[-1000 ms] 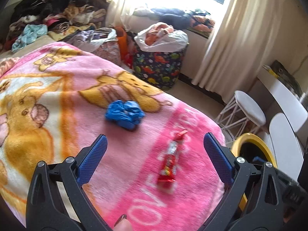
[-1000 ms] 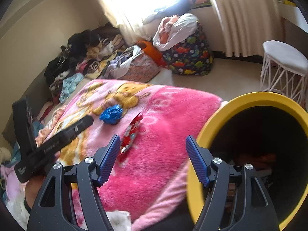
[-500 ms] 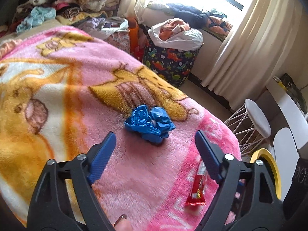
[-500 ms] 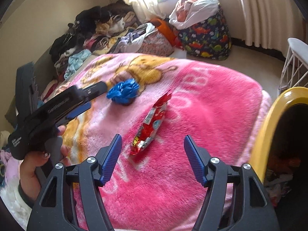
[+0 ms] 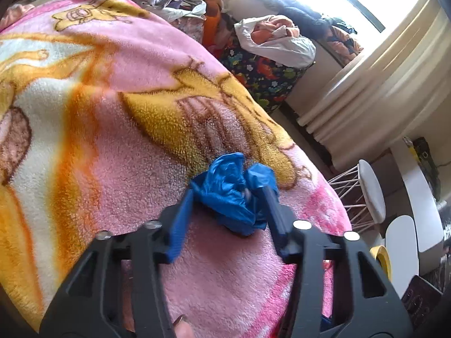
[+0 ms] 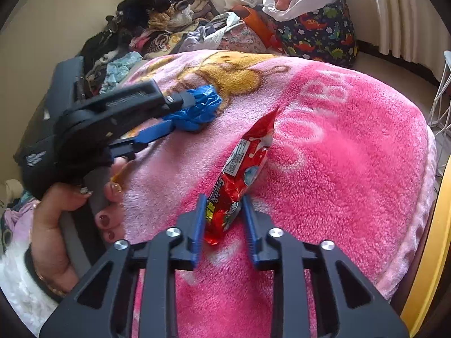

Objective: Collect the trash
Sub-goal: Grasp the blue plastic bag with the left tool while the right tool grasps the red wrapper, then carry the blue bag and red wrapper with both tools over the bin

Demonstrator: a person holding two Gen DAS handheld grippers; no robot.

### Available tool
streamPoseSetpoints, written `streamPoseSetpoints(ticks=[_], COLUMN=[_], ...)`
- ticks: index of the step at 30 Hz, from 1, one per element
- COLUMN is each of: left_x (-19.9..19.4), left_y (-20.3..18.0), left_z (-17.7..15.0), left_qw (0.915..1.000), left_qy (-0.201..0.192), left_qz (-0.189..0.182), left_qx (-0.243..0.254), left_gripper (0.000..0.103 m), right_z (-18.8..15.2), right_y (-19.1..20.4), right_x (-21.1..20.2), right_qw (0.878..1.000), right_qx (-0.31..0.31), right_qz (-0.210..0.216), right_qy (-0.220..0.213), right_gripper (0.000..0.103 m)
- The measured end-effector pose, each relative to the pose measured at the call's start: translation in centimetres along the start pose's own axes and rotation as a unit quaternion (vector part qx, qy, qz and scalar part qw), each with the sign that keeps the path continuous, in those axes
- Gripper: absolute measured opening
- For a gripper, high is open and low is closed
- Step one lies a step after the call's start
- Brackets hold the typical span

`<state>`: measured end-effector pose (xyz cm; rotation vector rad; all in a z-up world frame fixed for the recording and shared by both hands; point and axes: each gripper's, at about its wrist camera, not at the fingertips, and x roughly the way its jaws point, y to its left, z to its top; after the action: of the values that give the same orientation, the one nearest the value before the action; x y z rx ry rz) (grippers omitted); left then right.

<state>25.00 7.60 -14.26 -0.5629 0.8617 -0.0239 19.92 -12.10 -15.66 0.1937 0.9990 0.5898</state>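
A crumpled blue plastic wad point(image 5: 231, 177) lies on the pink cartoon blanket point(image 5: 98, 140). My left gripper point(image 5: 228, 191) has its jaws closing on it, both blue pads pressed into its sides. The right wrist view shows the same grip from the side: left gripper point(image 6: 183, 112), blue wad point(image 6: 204, 105). A red snack wrapper point(image 6: 245, 163) lies lengthwise on the blanket point(image 6: 338, 155). My right gripper point(image 6: 223, 198) is closing on the wrapper's near end, pads against both sides. A yellow-rimmed bin point(image 6: 431, 253) stands at the bed's right edge.
A person's hand point(image 6: 56, 219) holds the left gripper's handle. A dinosaur-print bag point(image 6: 318, 33) topped by a white plastic bag stands on the floor beyond the bed. Clothes point(image 6: 157, 28) are piled at the back. A white stool point(image 5: 372, 194) stands right of the bed.
Both grippers came down and forward onto the blanket. The left jaws narrowed from wide open onto the blue wad. The right jaws narrowed onto the red wrapper's near end.
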Motion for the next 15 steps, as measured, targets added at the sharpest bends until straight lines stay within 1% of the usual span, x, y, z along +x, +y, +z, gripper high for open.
streamPoseSetpoints(ticks=[2,3,4,9,15], left_x=[-0.1,-0.2,-0.4,-1.6,-3.5], left_y=[-0.1,-0.3,-0.6,-1.9,-4.7], left_z=[-0.2,-0.3,-0.5,-1.6,-2.7], left_qw=[1.0000,0.9999,0.9998,0.9991,0.9965], left_qy=[0.002,0.003,0.003,-0.002,-0.014], left_qz=[-0.003,-0.004,-0.004,-0.011,-0.023], left_qx=[0.005,0.010,0.017,0.042,0.080], left_gripper=[0.017,0.015,0.009,0.008,0.008], right_z=[-0.2,-0.3,-0.4,-0.8,-1.1], right_y=[0.1,0.1,0.1,-0.5,-1.7], right_x=[-0.8,-1.2,-1.8,-4.1,-7.3], right_qw=[1.000,1.000,1.000,0.999,0.997], right_qx=[-0.003,-0.004,-0.003,0.003,0.017], right_qz=[0.005,0.007,0.007,0.003,-0.003], right_qy=[-0.008,-0.013,-0.019,-0.040,-0.069], right_gripper=[0.019,0.019,0.019,0.017,0.017])
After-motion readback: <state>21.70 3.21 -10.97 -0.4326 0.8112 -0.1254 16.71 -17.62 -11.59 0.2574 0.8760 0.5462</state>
